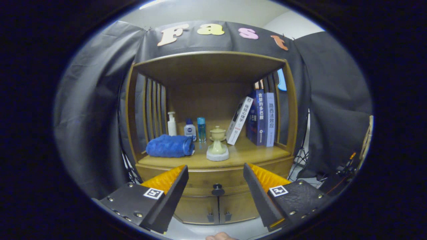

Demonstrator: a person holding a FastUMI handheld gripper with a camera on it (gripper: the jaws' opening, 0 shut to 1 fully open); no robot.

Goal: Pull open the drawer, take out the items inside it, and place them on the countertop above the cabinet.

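Note:
A wooden cabinet (213, 83) stands straight ahead against the booth wall. Its drawer (200, 181) is closed, and the round dark knob (218, 189) sits between and a little beyond my fingertips. My gripper (216, 173) is open, with nothing between its fingers (173, 186). The countertop (253, 154) above the drawer is a wooden shelf. What lies inside the drawer is hidden.
On the countertop lie a rolled blue towel (170, 146), a white pump bottle (171, 124), two small bottles (195, 129), a pale ceramic cup on a stand (217, 144) and several books (257, 118) leaning at the right. Two small doors (218, 210) sit under the drawer. A tripod (302, 156) stands at the right.

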